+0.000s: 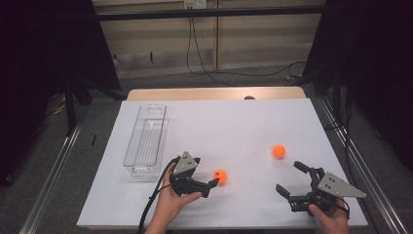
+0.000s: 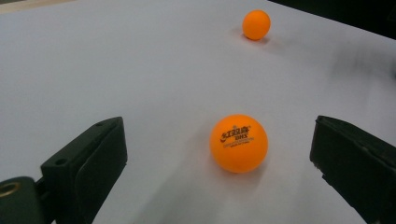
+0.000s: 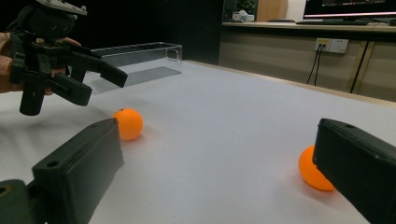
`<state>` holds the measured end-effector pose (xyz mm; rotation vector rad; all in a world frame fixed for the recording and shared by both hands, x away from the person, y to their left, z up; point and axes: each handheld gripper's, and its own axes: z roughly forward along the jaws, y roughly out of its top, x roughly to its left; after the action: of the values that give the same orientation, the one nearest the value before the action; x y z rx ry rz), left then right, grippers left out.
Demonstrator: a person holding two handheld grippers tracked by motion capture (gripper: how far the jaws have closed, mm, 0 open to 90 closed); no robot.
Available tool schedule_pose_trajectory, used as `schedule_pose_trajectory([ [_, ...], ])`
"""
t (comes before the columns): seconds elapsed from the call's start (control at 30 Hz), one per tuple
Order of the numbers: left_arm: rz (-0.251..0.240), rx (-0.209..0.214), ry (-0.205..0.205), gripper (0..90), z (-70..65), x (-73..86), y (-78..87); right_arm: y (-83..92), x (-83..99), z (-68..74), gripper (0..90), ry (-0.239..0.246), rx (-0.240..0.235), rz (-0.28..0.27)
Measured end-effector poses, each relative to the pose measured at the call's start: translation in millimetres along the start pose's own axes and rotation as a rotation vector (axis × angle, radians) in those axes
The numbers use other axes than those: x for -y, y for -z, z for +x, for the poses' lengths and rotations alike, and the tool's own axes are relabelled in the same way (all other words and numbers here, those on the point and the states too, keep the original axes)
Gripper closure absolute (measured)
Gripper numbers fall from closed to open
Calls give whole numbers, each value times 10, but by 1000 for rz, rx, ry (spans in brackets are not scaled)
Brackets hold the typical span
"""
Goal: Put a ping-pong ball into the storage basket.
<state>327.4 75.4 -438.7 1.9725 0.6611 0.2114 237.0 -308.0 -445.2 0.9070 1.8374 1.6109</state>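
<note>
Left gripper [image 2: 219,154], jaws spread wide, is flanking an orange ball [image 2: 238,143] printed "DHS" on the table [image 2: 116,60]; right gripper [image 1: 298,186] is hovering released.

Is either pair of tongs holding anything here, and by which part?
Nothing is held. The left tongs stand open around the near ball without touching it; the right tongs are open too.

A lab: black curtains [image 1: 44,48], metal frame rails [image 1: 53,165], trailing wall cables [image 1: 204,63].
</note>
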Motion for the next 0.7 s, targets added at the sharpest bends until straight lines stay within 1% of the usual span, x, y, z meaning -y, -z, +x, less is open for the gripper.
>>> schedule_pose_trajectory([
  [0.23,6,4,-3,42,-2,-5,-19,1,0,-1,14,-1,1,0],
  [0.33,6,6,3,42,-9,-7,-30,0,0,-1,13,-1,2,0],
  [0.6,11,10,-2,46,-16,-18,-57,2,-1,-1,14,-1,0,0],
  [0.7,8,11,5,47,-19,-21,-71,3,-2,0,14,-4,-1,-1],
])
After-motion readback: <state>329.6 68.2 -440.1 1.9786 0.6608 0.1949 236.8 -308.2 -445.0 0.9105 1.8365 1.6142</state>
